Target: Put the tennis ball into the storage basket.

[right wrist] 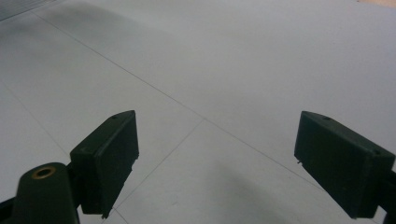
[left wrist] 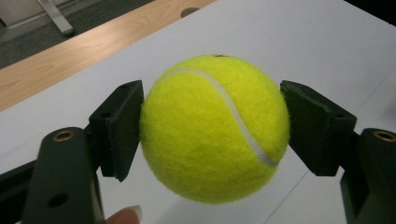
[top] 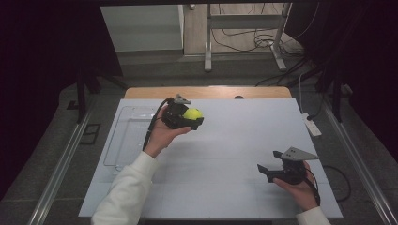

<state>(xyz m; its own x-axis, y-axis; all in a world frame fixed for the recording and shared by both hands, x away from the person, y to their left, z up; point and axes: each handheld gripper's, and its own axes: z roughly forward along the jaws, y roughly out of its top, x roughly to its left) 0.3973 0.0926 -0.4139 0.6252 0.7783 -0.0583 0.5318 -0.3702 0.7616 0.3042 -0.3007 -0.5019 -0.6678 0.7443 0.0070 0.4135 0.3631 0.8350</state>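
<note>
Left gripper [left wrist: 212, 128] jaws clamp tennis ball [left wrist: 214, 128]; right gripper [right wrist: 229, 163] wide.

You are working in what looks like a lab or recording studio: black curtains [top: 42, 70] hang on both sides, loose black cables [top: 253, 40] trail over the grey floor [top: 155, 65], a metal-legged stand [top: 244, 28] sits behind, and a white-covered wooden surface [top: 225, 140] fills the middle.

Left hand-held gripper [top: 193, 118] clamped, right hand-held gripper [top: 264, 171] agape.
</note>
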